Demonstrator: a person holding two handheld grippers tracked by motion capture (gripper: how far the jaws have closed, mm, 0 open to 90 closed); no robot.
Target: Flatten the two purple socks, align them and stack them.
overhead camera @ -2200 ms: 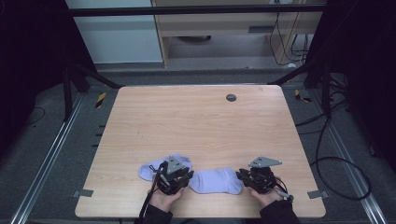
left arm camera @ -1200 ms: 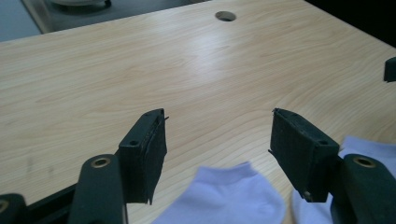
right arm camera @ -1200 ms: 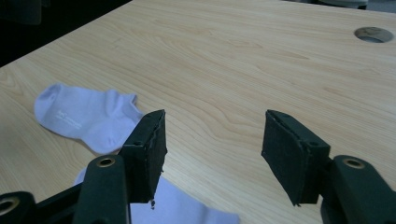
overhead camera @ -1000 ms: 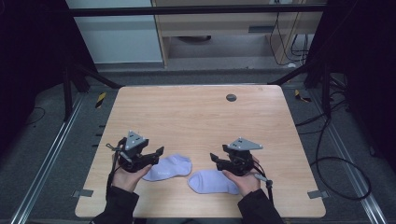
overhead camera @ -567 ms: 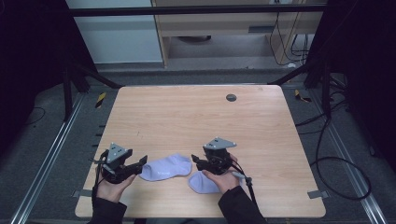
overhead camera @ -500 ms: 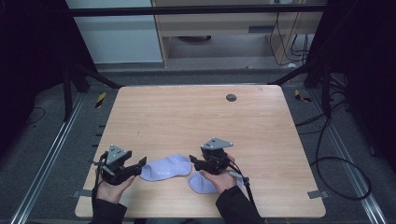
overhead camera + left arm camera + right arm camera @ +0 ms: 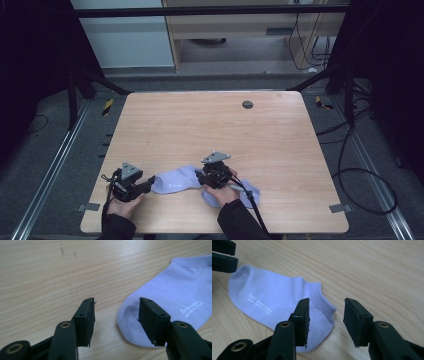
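A lavender ankle sock (image 7: pixel 172 183) lies flat near the table's front edge, printed side up. My left gripper (image 7: pixel 149 184) is at its left end, jaws open, with the rounded toe (image 7: pixel 130 322) under the right jaw. My right gripper (image 7: pixel 201 177) is open at the sock's other end, and its left jaw hangs over the ribbed cuff (image 7: pixel 322 302). The sock (image 7: pixel 262 297) runs away toward the left gripper's jaws (image 7: pixel 222 255). A second lavender sock (image 7: pixel 247 193) lies to the right, partly under my right hand and its cable.
The wooden table (image 7: pixel 225 130) has a small dark round grommet (image 7: pixel 247 104) near its far edge. Metal rails and floor cables run along both sides of the table. A dark frame post stands at each far corner.
Both hands have shifted left along the front edge. The right gripper left the second sock and came to the first sock's cuff. Over the last half second, almost nothing moved.
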